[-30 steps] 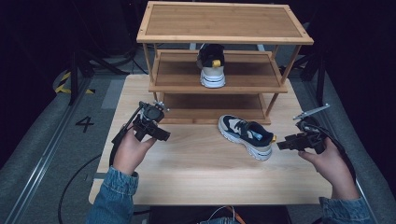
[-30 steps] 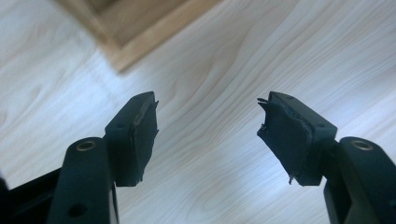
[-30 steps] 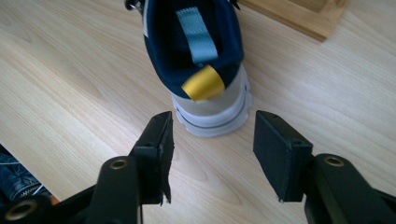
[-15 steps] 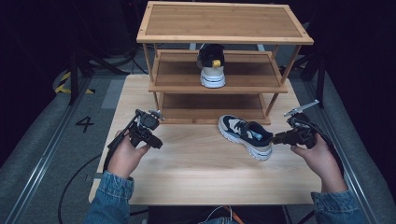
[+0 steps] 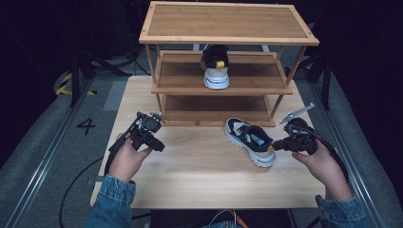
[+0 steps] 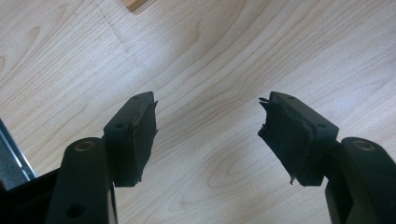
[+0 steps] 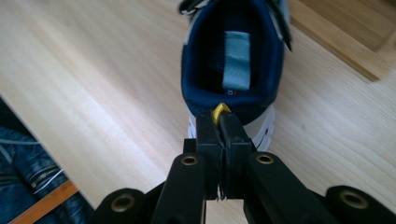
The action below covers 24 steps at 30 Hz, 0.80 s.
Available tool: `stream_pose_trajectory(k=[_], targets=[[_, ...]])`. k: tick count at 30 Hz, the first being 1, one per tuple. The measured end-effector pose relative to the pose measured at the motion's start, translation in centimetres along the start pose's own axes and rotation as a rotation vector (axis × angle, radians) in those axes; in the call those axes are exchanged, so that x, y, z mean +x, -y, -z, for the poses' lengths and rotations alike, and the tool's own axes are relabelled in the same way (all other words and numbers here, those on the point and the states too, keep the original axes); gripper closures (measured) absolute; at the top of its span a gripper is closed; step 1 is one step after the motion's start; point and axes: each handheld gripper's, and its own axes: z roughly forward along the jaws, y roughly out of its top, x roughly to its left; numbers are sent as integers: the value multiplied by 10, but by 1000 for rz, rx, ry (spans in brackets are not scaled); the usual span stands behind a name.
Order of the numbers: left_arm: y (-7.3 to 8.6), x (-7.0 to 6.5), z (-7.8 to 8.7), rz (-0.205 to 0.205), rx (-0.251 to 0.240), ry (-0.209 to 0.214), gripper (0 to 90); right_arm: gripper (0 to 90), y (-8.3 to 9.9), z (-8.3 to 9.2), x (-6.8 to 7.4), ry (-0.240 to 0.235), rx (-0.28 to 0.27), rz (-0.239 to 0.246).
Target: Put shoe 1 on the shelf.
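One sneaker's [image 5: 250, 140] yellow heel loop [image 7: 221, 112] sits pinched in the right hand-held gripper [image 7: 220, 122].

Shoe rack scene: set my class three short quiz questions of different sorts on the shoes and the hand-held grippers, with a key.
1. True or false: the left hand-held gripper grips a shoe.
2. What has the right hand-held gripper pinched on the shoe on the table? A) laces B) yellow heel loop C) toe
3. Which shelf of the rack bears the other shoe?

Key: 1. False: its jaws stand open over bare table. 2. B. 3. The middle shelf.
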Motion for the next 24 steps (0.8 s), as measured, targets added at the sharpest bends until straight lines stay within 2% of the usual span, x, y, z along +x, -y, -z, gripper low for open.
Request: stream_pose_trajectory(k=[2, 6, 10, 12, 15, 21, 23, 24], targets=[[0, 0, -1, -1, -1, 4, 346, 881, -1, 0, 4, -4, 4, 13], [-1, 0, -1, -6, 7, 2, 347, 880, -8, -3, 31, -25, 37, 89], [-2, -1, -3, -6, 9, 9, 347, 877, -12, -12, 51, -63, 84, 149], [-3, -1, -4, -12, 11, 12, 351, 876, -12, -17, 58, -64, 104, 173], [-3, 0, -5, -13, 18, 20, 359, 877, -12, -21, 61, -69, 136, 177], [-5, 1, -8, -8, 22, 25, 362, 877, -9, -16, 62, -40, 146, 167], [-6, 0, -8, -11, 27, 24, 363, 870, -9, -17, 63, -39, 147, 171], [-6, 0, -9, -13, 25, 25, 362, 836, -9, -16, 64, -50, 139, 176]])
